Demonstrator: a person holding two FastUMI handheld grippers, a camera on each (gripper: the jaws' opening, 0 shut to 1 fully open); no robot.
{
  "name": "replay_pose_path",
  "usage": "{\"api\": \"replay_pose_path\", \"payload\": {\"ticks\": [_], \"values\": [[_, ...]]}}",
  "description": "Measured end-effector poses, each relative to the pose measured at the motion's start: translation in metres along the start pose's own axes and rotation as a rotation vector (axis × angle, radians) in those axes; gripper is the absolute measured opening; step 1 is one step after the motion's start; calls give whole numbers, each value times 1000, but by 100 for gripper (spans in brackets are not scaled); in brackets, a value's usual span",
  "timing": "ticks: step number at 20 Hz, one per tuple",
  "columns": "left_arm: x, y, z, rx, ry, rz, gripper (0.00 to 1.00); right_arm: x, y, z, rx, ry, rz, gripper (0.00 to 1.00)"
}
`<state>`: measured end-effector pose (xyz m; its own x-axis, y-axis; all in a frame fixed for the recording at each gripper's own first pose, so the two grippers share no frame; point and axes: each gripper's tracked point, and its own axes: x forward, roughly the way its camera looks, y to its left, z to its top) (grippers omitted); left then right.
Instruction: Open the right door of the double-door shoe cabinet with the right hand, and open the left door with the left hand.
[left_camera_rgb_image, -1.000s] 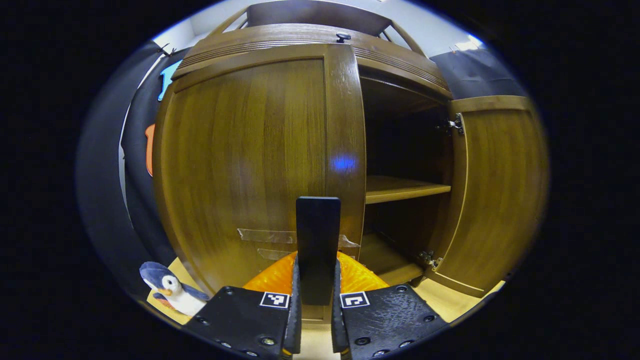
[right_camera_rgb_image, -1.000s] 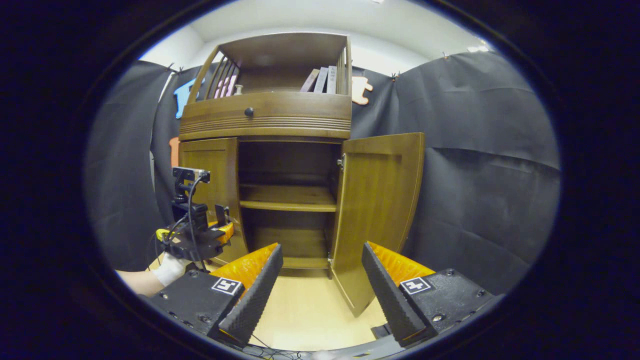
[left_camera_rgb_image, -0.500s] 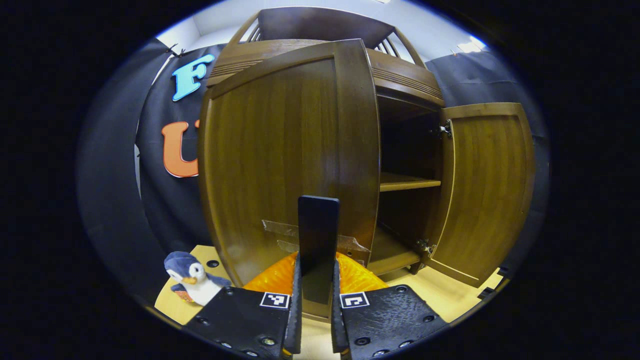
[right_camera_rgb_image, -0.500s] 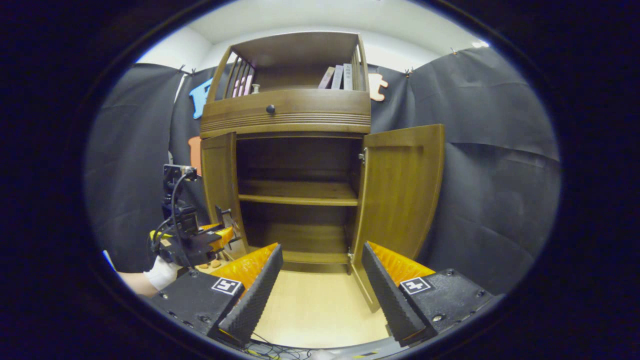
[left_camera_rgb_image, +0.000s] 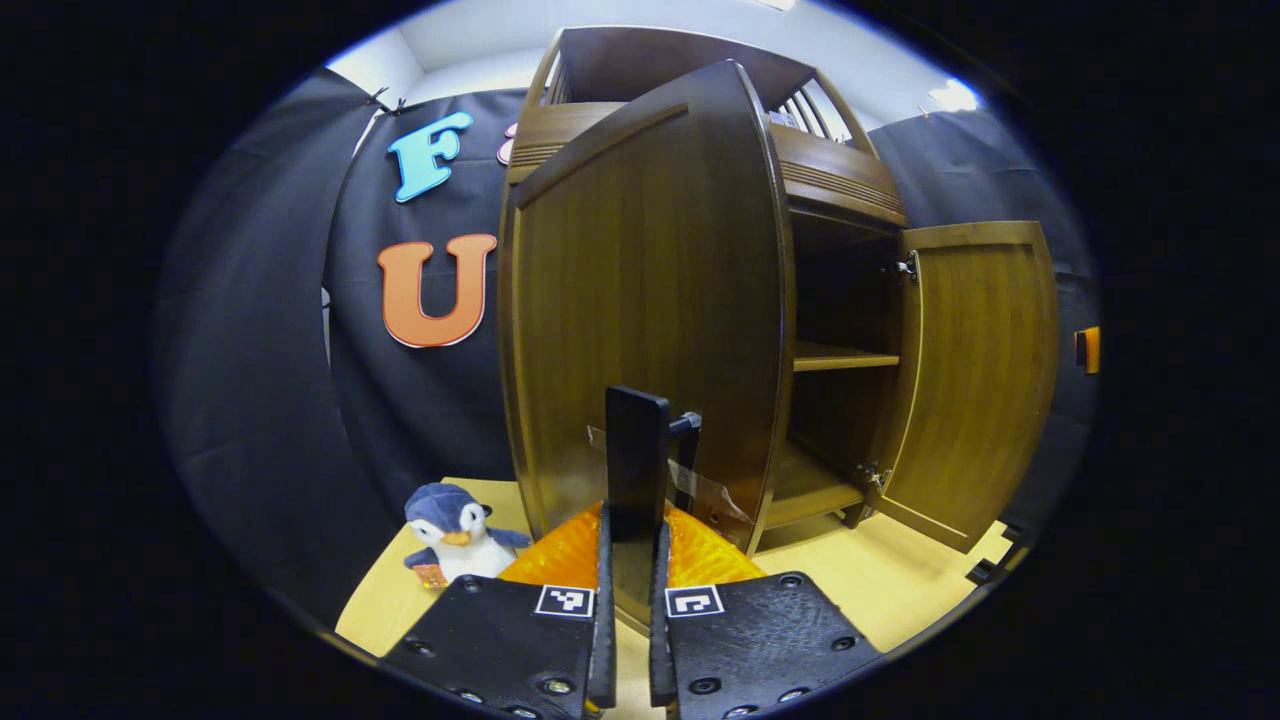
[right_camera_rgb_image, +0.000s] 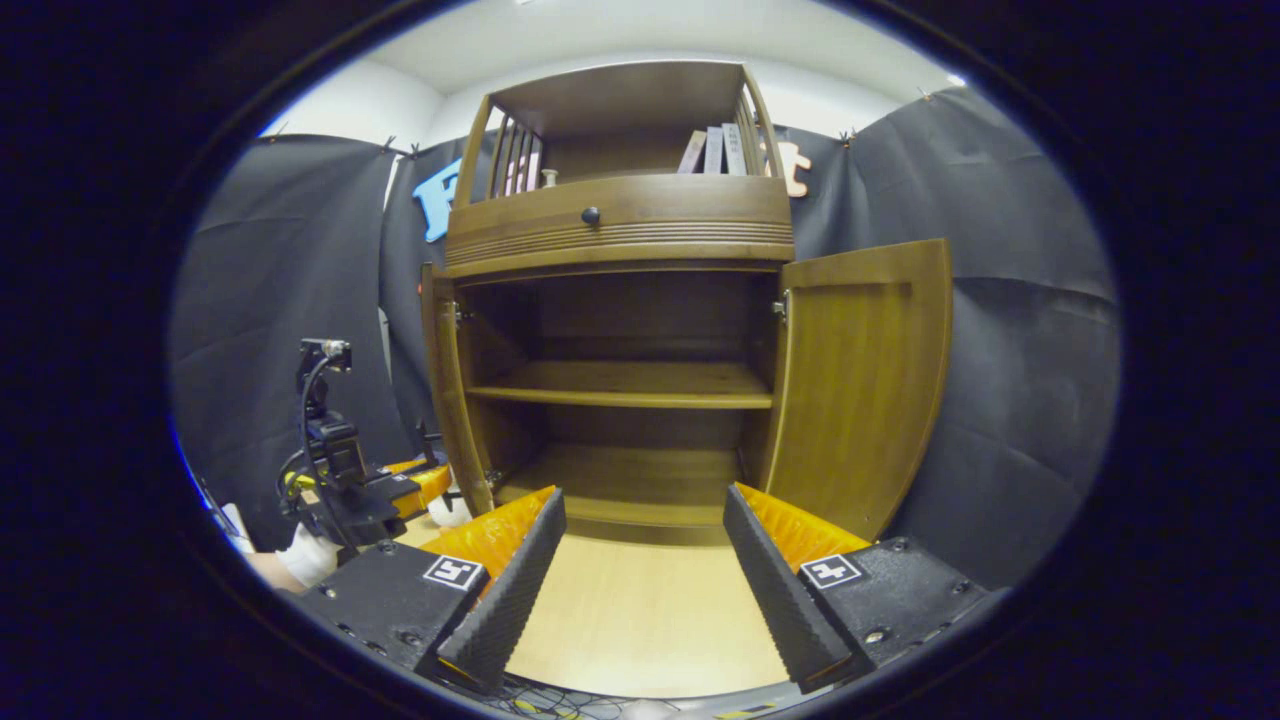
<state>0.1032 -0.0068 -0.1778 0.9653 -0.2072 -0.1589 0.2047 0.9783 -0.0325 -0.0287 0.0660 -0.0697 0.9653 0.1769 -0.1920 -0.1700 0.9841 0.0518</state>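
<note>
Your left gripper (left_camera_rgb_image: 628, 560) hides the base of the dark handle (left_camera_rgb_image: 637, 470) its fingers clamp. The left door (left_camera_rgb_image: 640, 300) has swung much wider than a second ago. The right door (right_camera_rgb_image: 860, 380) stands fully open; your right gripper (right_camera_rgb_image: 640, 560) hangs spread, empty, facing the cabinet (right_camera_rgb_image: 615, 230).

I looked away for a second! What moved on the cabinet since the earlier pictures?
The left door swung outward, from nearly shut to wide open, pulled by the left gripper shut on its handle. The right door stayed open, and the right gripper stayed open, holding nothing.
</note>
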Motion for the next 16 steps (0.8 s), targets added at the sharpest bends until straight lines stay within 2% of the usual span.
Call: {"api": "replay_pose_path", "payload": {"ticks": [2, 4, 5, 6, 7, 8, 10, 12, 16], "values": [[-8, 13, -1, -11, -7, 21, 6, 3, 4, -1, -5, 2, 12, 100], [-17, 32, -4, -19, -8, 53, 5, 6, 10, 0, -9, 3, 25, 100], [-19, 44, -3, -29, -16, 62, 0, 7, 13, 0, -11, 2, 32, 100], [-23, 53, -4, -39, -16, 72, 0, 8, 15, 1, -14, 1, 37, 100], [-28, 66, -6, -49, -20, 87, 8, 10, 17, 0, -16, 2, 43, 99], [-32, 79, -5, -60, -23, 101, 0, 11, 19, 1, -18, 3, 50, 100], [-35, 101, -3, -98, -33, 114, 0, 13, 23, 0, -21, 5, 58, 100], [-34, 111, -5, -112, -31, 92, 0, 16, 24, -2, -20, 10, 63, 100], [-32, 116, -1, -55, -52, 43, 0, 19, 25, -6, -8, 22, 61, 99]]}}
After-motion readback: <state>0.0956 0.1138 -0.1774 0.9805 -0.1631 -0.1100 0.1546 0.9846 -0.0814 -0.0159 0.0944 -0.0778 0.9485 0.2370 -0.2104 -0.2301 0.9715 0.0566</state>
